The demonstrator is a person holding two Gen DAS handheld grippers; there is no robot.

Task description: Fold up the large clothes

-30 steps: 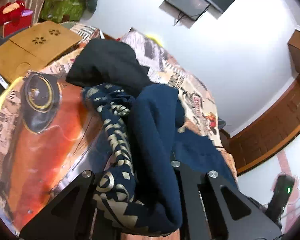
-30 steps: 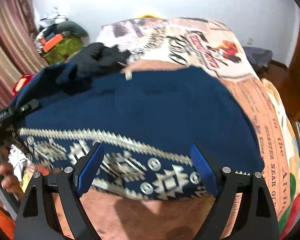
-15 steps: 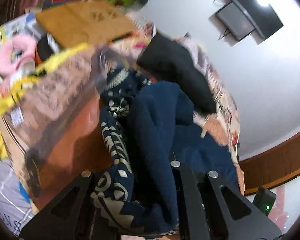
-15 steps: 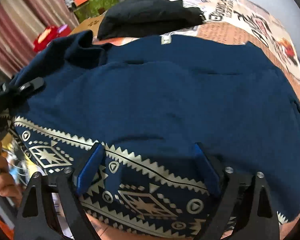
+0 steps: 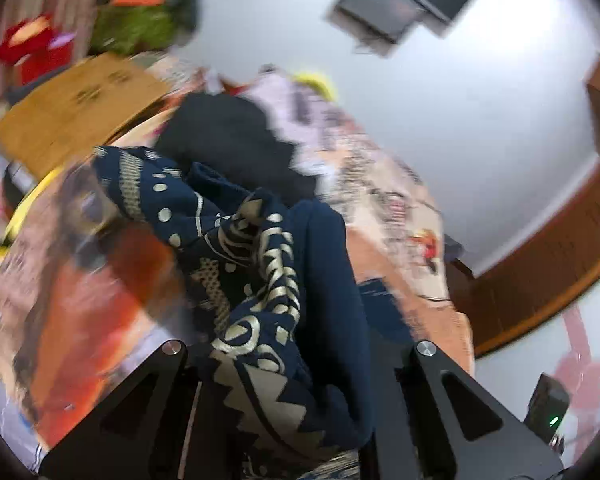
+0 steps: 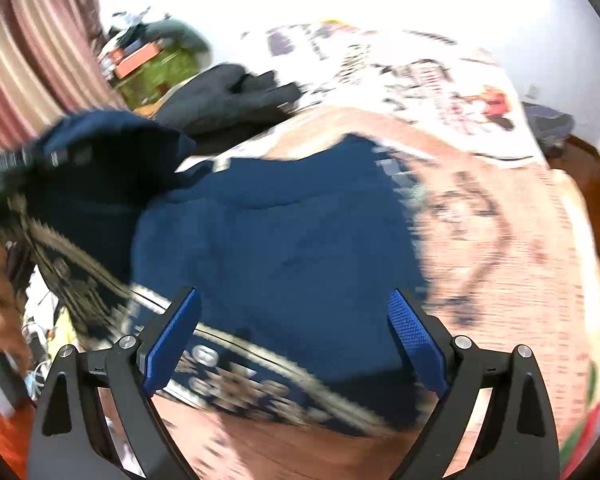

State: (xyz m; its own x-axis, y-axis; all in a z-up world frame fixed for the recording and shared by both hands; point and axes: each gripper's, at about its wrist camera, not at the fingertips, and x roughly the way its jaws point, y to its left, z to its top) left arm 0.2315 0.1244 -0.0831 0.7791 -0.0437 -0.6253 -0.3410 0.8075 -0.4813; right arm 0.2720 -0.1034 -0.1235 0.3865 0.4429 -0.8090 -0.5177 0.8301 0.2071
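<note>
A navy sweater point(image 6: 284, 232) with a cream patterned hem lies spread on the printed bedspread point(image 6: 512, 248). My left gripper point(image 5: 300, 364) is shut on a bunched fold of that sweater point(image 5: 300, 300), which drapes between its black fingers and hangs up off the bed. In the right wrist view the left gripper point(image 6: 24, 160) shows at the left edge, lifting the sweater's corner. My right gripper point(image 6: 294, 332) stands open above the sweater's hem, its blue pads point(image 6: 174, 336) wide apart with nothing pressed between them.
A black garment point(image 5: 236, 148) lies crumpled further up the bed. A wooden lap table point(image 5: 80, 104) sits at the bed's left side, with cluttered bags beyond it. A person's hand point(image 6: 0, 312) shows at the left edge. A wooden door and skirting stand at the right.
The left gripper has swung around with the sweater's fold still pinched, raising it. The right gripper's view pulled in over the sweater and back out; its jaws stay wide.
</note>
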